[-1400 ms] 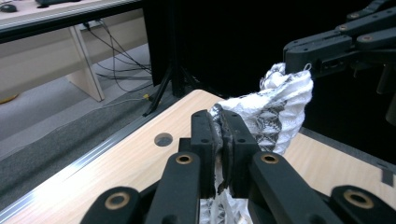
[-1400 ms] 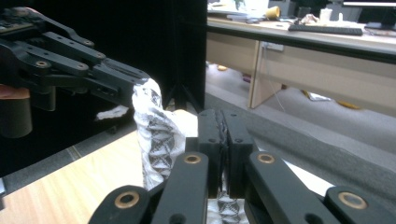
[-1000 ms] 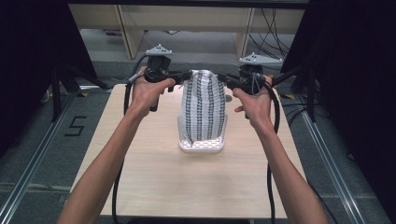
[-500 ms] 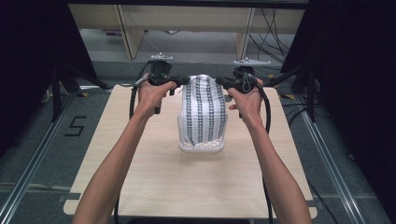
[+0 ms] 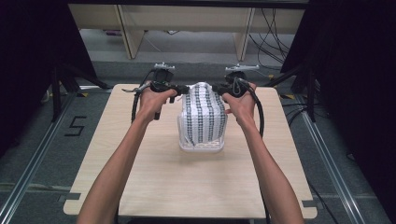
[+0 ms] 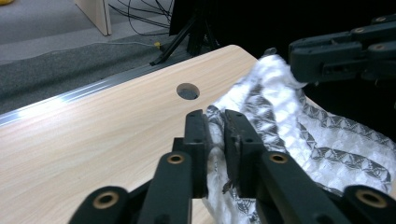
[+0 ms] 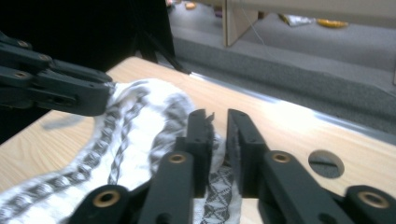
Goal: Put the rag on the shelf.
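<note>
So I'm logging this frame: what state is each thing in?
Cloth: draped over the basket, far edge between both tongs.
Basket: upright on the table, mostly covered.
Left tongs: just been opening, cloth between the jaws.
Right tongs: likewise.

The patterned cloth (image 5: pixel 203 114) drapes over the white basket (image 5: pixel 201 147), hiding everything but the basket's lower rim. In the left gripper view the cloth (image 6: pixel 299 135) runs off the bottom edge. The right gripper view is softly blurred, its cloth (image 7: pixel 126 135) cut at the lower left.

Even overhead light brightens the table (image 5: pixel 154 177); surroundings sink into black; glare streaks the rail (image 6: pixel 70 95); near jaws blur softly in both gripper views.
</note>
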